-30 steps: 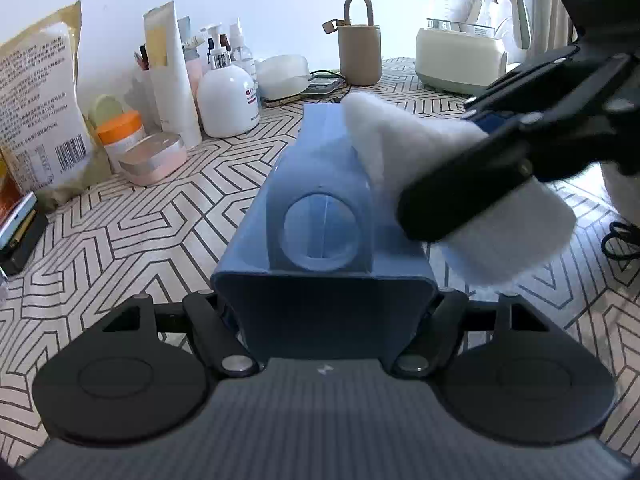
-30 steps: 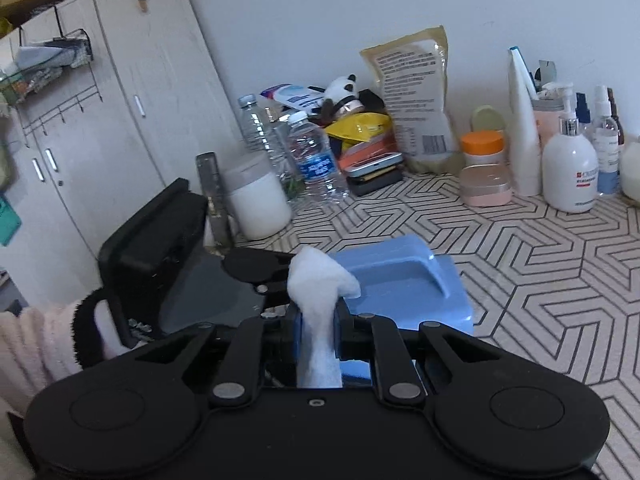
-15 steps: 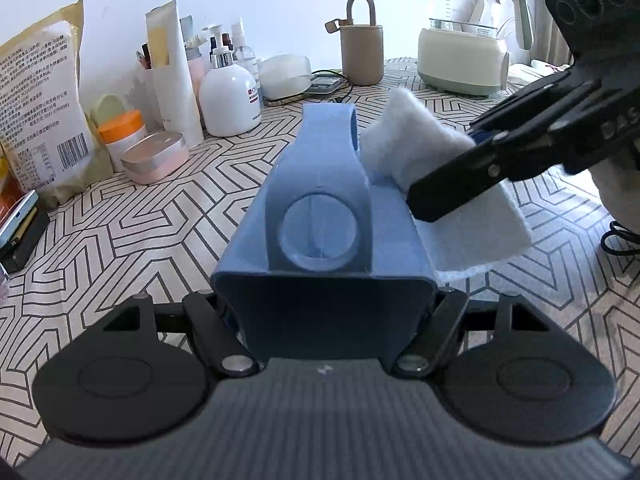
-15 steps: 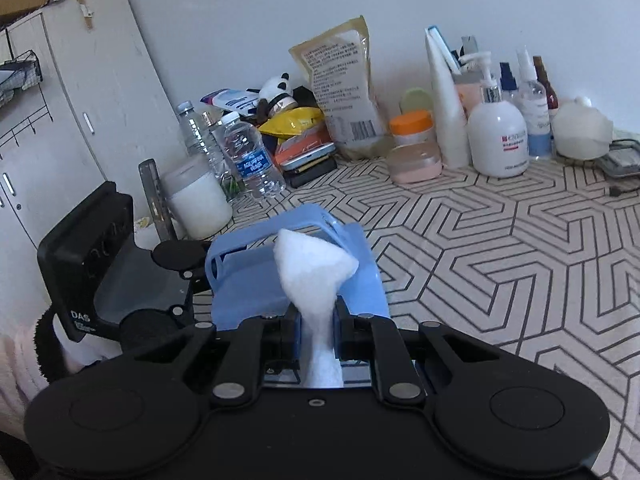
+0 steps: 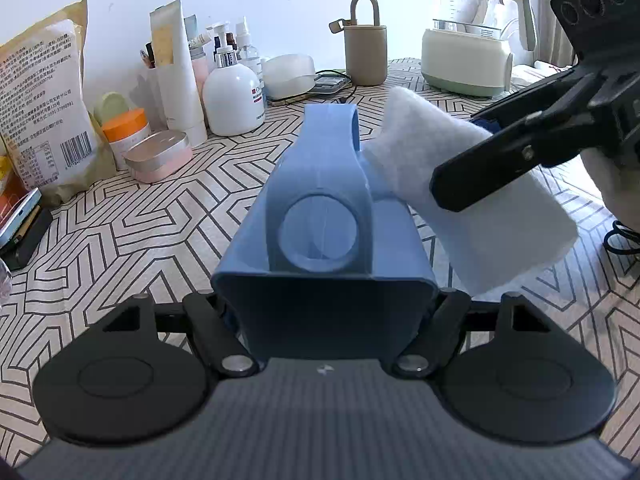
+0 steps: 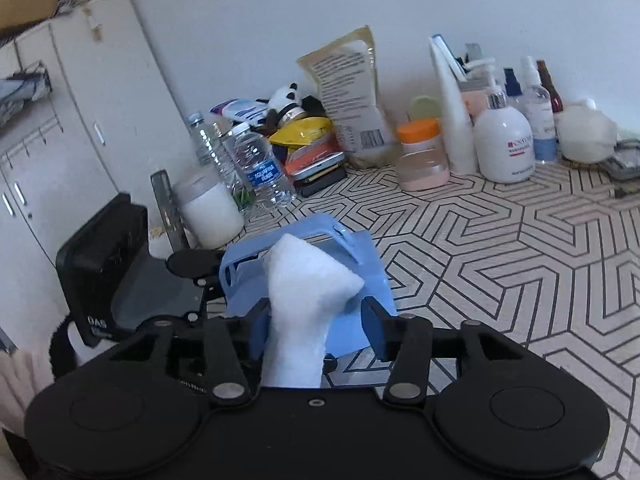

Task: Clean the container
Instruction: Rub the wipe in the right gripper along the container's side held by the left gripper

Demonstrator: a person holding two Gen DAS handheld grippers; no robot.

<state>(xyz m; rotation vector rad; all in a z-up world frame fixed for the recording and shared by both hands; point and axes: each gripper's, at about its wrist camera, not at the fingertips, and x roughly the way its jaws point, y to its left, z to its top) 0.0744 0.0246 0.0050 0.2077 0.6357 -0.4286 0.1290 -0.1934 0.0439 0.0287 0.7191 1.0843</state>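
A blue plastic container (image 5: 320, 184) lies on its side, clamped at its near end by my left gripper (image 5: 324, 312); those jaws are starting to open, but the pads still press its walls. A white cloth (image 5: 500, 232) rests against the container's right side. My right gripper (image 6: 316, 320) comes in from the right, with one black finger (image 5: 500, 168) lying across the cloth. In the right wrist view its jaws are opening and stand wide apart. The cloth (image 6: 308, 280) leans on the left finger only, with the blue container (image 6: 372, 264) just behind it.
Along the wall stand a printed bag (image 5: 36, 120), lotion bottles (image 5: 232, 100), an orange-lidded jar (image 5: 124, 132), a beige canister (image 5: 366, 52) and a kettle (image 5: 468, 56). Water bottles (image 6: 260, 168) and a white jar (image 6: 212, 212) sit near a cabinet (image 6: 60, 140). The patterned tabletop (image 6: 520, 260) stretches right.
The right jaws have spread wide and the cloth now sits loose between them. The cloth has slid down the container's right side. The left gripper and container have stayed put.
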